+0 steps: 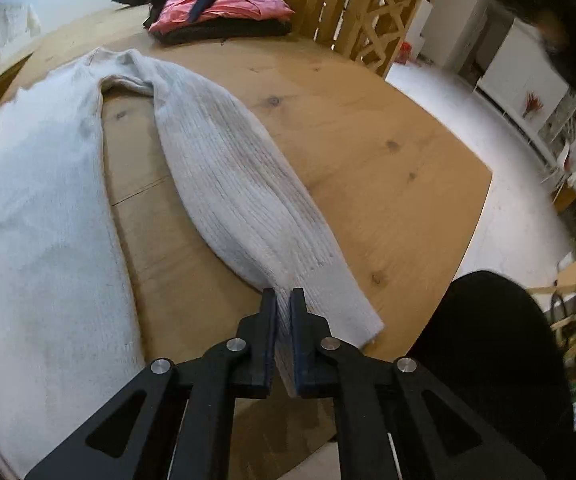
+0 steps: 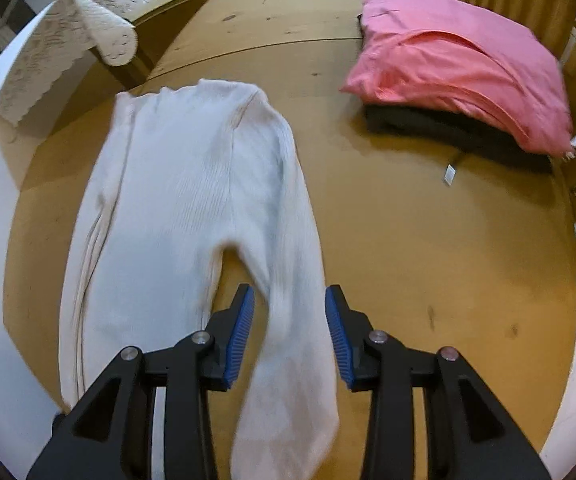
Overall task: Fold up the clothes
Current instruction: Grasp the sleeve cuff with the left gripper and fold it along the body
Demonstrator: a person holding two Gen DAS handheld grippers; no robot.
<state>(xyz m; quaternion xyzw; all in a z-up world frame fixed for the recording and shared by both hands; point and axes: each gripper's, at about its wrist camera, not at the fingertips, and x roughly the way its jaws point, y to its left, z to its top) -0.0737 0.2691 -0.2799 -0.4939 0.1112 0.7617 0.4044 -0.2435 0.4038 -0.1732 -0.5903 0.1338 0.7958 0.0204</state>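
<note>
A white ribbed sweater (image 1: 39, 208) lies flat on the wooden table (image 1: 368, 140). One sleeve (image 1: 231, 184) stretches toward me in the left wrist view, and my left gripper (image 1: 283, 300) is shut on the sleeve near its cuff, fabric pinched between the black fingers. In the right wrist view the same sweater (image 2: 175, 184) spreads below, with its sleeve (image 2: 288, 300) running between the blue pads. My right gripper (image 2: 290, 300) hovers above that sleeve, open, its pads apart from the cloth.
A folded pink garment (image 2: 456, 68) on a dark one (image 2: 448, 132) sits at the table's far right. A white lace cloth (image 2: 71, 36) hangs over a chair at the left. Wooden slats (image 1: 352, 16) line the far edge. A person's dark leg (image 1: 488, 340) is at the near right.
</note>
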